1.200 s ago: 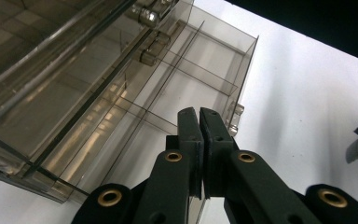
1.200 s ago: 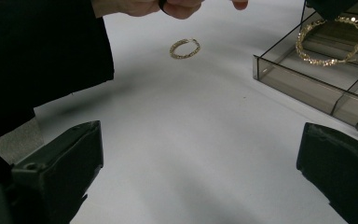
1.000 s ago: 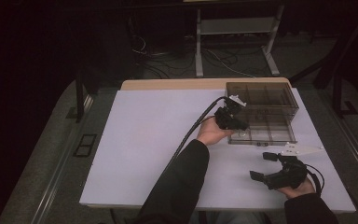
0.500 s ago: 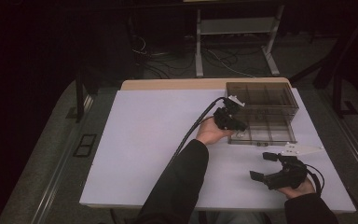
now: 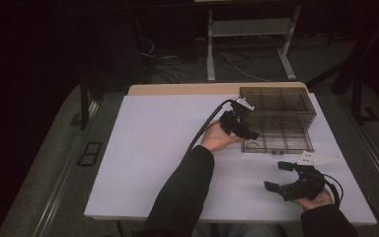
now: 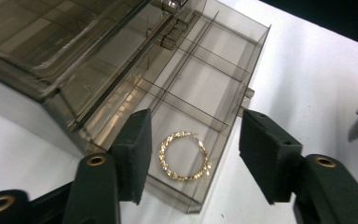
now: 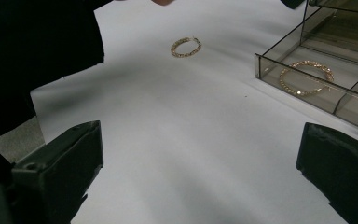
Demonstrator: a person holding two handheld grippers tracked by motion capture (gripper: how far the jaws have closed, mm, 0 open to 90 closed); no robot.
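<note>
Little has moved: both hands are holding their places. Left gripper (image 6: 191, 154) is hovering, jaws apart, over a gold twisted bracelet (image 6: 184, 155) lying in the smoky clear box's (image 5: 296, 143) near-left compartment. Second bracelet (image 7: 185, 46) is lying on the white table (image 5: 143, 163). Right gripper (image 5: 280, 176) is resting beside the box, jaws wide apart.

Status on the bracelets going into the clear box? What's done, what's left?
Done: one gold bracelet lies in the end compartment of the clear box. In hand: nothing; the left gripper hangs open above that bracelet, and the right gripper is open too. Left: a second bracelet lies on the white table.
</note>
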